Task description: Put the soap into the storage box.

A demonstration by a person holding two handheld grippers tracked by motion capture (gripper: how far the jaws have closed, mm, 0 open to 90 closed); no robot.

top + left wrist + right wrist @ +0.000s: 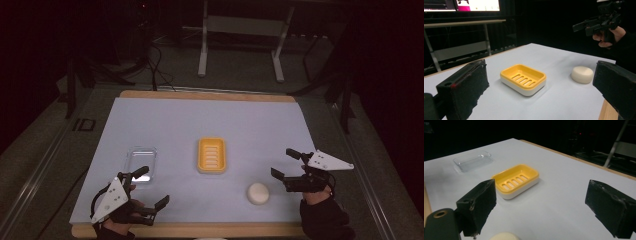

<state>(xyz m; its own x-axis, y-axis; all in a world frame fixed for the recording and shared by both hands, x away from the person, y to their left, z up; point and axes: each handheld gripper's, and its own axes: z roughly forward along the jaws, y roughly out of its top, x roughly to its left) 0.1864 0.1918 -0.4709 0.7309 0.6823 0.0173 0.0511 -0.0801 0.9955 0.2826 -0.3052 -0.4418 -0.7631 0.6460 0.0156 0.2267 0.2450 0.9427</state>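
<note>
We hold our left gripper (152,186) low at the near left corner of the pale blue table (165,120), its black foam-padded jaws spread wide with nothing between them. Our right gripper (283,164) hovers at the near right, jaws also wide apart and empty, pointing towards the centre. Just beside it on the table lies a round, smooth, cream-white bar of soap (258,193), touching neither jaw. In the middle sits a rectangular yellow plastic soap dish (211,155) with a slotted floor and a white base. Left of it, near the left gripper, rests a shallow clear plastic lid (141,163).
</note>
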